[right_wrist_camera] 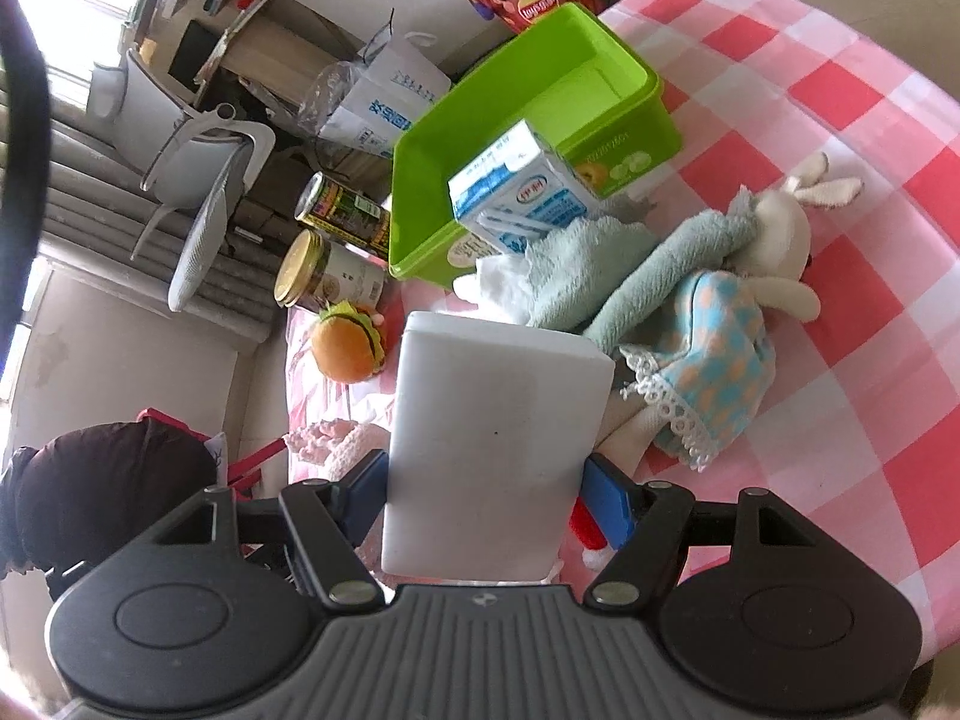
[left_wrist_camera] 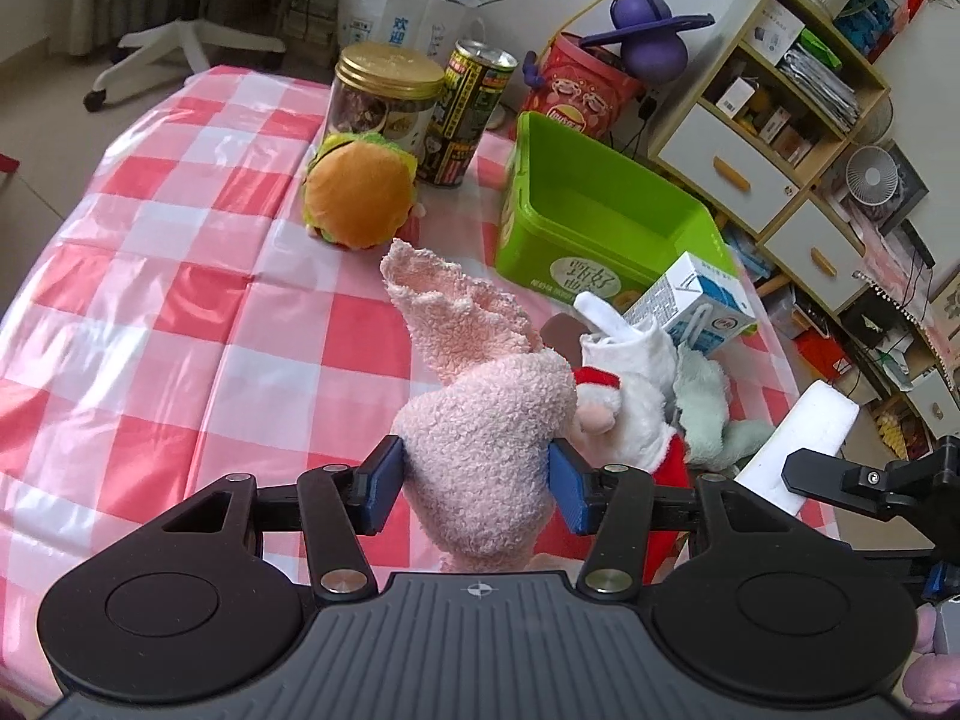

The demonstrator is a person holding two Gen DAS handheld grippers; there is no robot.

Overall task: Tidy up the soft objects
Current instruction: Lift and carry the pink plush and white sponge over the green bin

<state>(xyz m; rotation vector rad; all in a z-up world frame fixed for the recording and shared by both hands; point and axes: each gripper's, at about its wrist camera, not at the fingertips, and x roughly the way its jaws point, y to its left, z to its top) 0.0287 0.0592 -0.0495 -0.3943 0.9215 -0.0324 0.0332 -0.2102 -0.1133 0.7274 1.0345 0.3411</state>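
My left gripper [left_wrist_camera: 475, 477] is shut on a fluffy pink sock [left_wrist_camera: 474, 420], held above the checked tablecloth [left_wrist_camera: 180, 300]. My right gripper [right_wrist_camera: 483, 498] is shut on a white foam block [right_wrist_camera: 489, 450], which also shows in the left wrist view [left_wrist_camera: 798, 444]. The green bin [left_wrist_camera: 600, 216] stands empty behind them; it also shows in the right wrist view [right_wrist_camera: 528, 96]. A burger plush [left_wrist_camera: 357, 192] lies to its left. A rabbit doll in a blue dress [right_wrist_camera: 720, 324], a mint towel [right_wrist_camera: 588, 264] and a white and red Santa plush [left_wrist_camera: 630, 396] lie in a pile in front of the bin.
A milk carton [left_wrist_camera: 696, 300] leans against the bin's front. A gold-lidded jar [left_wrist_camera: 384, 96] and a black and yellow can [left_wrist_camera: 468, 114] stand at the back of the table. A shelf unit [left_wrist_camera: 780, 120] and a red snack tub [left_wrist_camera: 582, 90] are beyond the table edge.
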